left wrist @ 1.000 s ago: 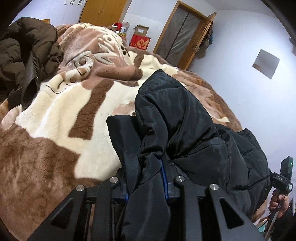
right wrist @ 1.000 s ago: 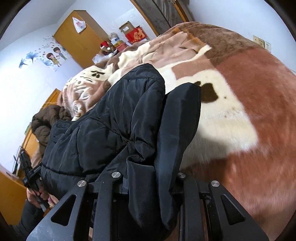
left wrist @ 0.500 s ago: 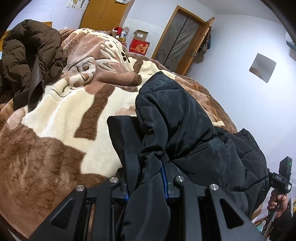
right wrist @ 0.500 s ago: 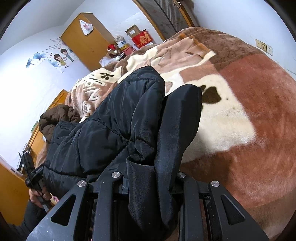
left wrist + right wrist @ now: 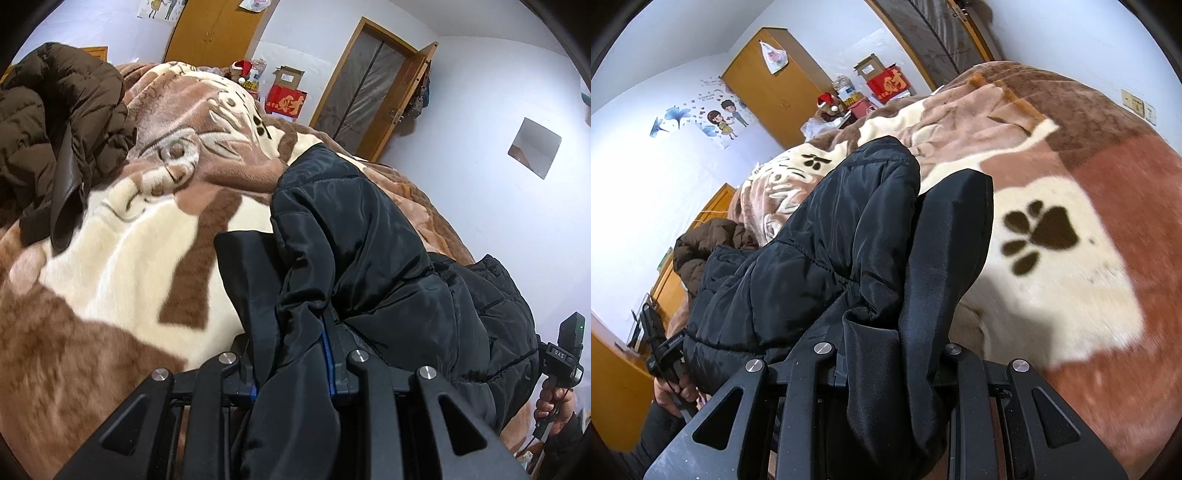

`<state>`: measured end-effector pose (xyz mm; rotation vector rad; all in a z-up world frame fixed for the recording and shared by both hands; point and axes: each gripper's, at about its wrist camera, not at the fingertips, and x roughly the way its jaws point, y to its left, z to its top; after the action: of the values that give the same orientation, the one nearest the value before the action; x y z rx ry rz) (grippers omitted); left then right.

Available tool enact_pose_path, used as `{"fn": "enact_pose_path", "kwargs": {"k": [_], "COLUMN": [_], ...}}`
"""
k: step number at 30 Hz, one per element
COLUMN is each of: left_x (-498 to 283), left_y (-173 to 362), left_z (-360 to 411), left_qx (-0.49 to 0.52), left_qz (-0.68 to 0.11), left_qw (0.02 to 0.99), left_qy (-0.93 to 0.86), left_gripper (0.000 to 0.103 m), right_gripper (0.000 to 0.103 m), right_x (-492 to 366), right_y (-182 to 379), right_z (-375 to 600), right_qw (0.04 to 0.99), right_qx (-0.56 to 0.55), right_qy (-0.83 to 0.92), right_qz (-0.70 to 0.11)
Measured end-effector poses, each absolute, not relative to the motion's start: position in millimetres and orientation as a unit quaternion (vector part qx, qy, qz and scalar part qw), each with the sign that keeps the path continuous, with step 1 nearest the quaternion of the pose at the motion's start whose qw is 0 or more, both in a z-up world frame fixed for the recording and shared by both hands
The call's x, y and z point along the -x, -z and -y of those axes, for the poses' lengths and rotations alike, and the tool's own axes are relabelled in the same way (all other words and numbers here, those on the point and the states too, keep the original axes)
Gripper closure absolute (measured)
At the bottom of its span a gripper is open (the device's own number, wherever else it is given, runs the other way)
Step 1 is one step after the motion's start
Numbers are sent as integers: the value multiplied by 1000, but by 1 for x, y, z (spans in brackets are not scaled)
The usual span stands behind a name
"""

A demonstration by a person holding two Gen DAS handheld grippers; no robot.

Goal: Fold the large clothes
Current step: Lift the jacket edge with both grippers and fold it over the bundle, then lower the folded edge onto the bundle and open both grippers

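A black puffer jacket (image 5: 369, 258) hangs between my two grippers above the bed. My left gripper (image 5: 291, 280) is shut on one edge of it; the fabric bunches between the fingers and drapes over the mount. My right gripper (image 5: 908, 258) is shut on the other edge of the black jacket (image 5: 820, 258), its right finger (image 5: 953, 236) showing beside the cloth. The right gripper's handle (image 5: 565, 354) and hand show at the far right of the left wrist view. The left handle (image 5: 661, 350) shows at the lower left of the right wrist view.
A brown and cream plush blanket (image 5: 122, 266) with a paw print (image 5: 1038, 232) covers the bed. A brown puffer coat (image 5: 55, 122) lies heaped at the left. A wooden wardrobe (image 5: 775, 88), boxes (image 5: 286, 99) and a door (image 5: 369, 85) stand behind the bed.
Both grippers have lifted and moved forward over the bed with the jacket held; more of the blanket and the paw print now show beneath.
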<state>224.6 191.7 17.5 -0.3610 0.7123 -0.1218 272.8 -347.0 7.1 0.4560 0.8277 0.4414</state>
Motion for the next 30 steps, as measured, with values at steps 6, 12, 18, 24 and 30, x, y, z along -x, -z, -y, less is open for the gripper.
{"fn": "enact_pose_path", "kwargs": {"k": [6,12,18,24,30], "left_x": [-269,-307,-340,-362,-358], "left_y": [-27,-27,-2,53,108], "left_z": [-216,-238,-258,-268,-280], "left_qx": [170,169,173,175,204], "left_qz": [-335,-326,-327,-363,-398], "left_qw": [926,929,928,915,894], "left_qy": [50,41,34,23,-5], "left_gripper": [77,77,77,76,68], "right_gripper": [79,79,79,78,64], "right_x": [-320,-358,-386,-403,-405], "right_y": [-9,-6,15,64,105], "right_z": [320,292,272,265,273], "right_qw": [868,869,866,854,832], "right_qx": [-223,-222,-217,-214,-227], "right_qy": [-221,-228,-230,-217,-198], "right_qz": [-386,-379,-387,-421,-467]}}
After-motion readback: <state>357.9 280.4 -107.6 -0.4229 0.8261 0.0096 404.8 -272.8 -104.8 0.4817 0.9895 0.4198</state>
